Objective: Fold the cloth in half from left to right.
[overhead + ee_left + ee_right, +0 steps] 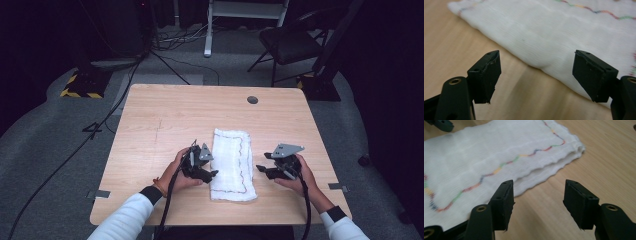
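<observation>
Wooden table [150, 125] is carrying a folded cloth [231, 165], long axis running away from you. You are holding the left gripper [206, 172] and right gripper [267, 170] flanking it, jaws spread, empty; left is sitting nearer.

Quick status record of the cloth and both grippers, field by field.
cloth: white folded cloth with a wavy multicoloured stitch line, lying flat on the wooden table
left gripper: open, beside the cloth's left edge, nothing between its fingers
right gripper: open, off the cloth's right edge, nothing held
table hole: round grommet near the far edge
</observation>
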### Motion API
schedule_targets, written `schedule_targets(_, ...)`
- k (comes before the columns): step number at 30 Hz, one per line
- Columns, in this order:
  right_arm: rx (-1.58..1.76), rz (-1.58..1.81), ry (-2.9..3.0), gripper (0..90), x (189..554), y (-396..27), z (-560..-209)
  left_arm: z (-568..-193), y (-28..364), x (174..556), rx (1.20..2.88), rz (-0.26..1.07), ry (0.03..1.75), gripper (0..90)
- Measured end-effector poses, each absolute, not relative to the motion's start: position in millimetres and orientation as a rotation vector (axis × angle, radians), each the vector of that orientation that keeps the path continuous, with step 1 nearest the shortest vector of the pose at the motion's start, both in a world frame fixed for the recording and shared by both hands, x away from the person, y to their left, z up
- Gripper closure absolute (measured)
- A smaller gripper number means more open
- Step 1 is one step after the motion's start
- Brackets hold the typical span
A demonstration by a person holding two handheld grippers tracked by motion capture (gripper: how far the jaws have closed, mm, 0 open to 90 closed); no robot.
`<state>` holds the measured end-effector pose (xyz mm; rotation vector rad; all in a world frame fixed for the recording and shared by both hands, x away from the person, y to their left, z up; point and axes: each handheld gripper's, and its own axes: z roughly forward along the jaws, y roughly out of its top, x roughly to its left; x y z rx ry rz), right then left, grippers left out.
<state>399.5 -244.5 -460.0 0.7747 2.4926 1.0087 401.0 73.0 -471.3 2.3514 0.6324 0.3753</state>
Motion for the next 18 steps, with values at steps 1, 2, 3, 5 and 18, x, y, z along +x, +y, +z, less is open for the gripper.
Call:
schedule_targets(1, 0.797, 1.012, 2.488, 41.7, 406.0, -244.0, -459.5, -470.2, 72.3, 405.9, 2.341, 0.376, 0.639, 23.4)
schedule_targets(2, 0.809, 1.02, 2.48, 42.0, 411.6, -243.1, -458.6, -469.7, 71.6, 410.6, 2.333, 0.382, 0.633, 23.4)
schedule_targets(3, 0.82, 1.034, 2.476, 42.5, 416.7, -242.0, -457.5, -468.6, 71.3, 415.5, 2.34, 0.39, 0.624, 23.4)
schedule_targets(5, 0.827, 1.04, 2.467, 42.6, 426.0, -238.9, -455.5, -468.0, 70.5, 425.0, 2.317, 0.384, 0.642, 23.4)
schedule_targets(18, 0.87, 0.986, 2.424, 48.2, 483.7, -209.8, -457.0, -467.9, 65.3, 483.8, 2.268, 0.422, 0.774, 25.8)
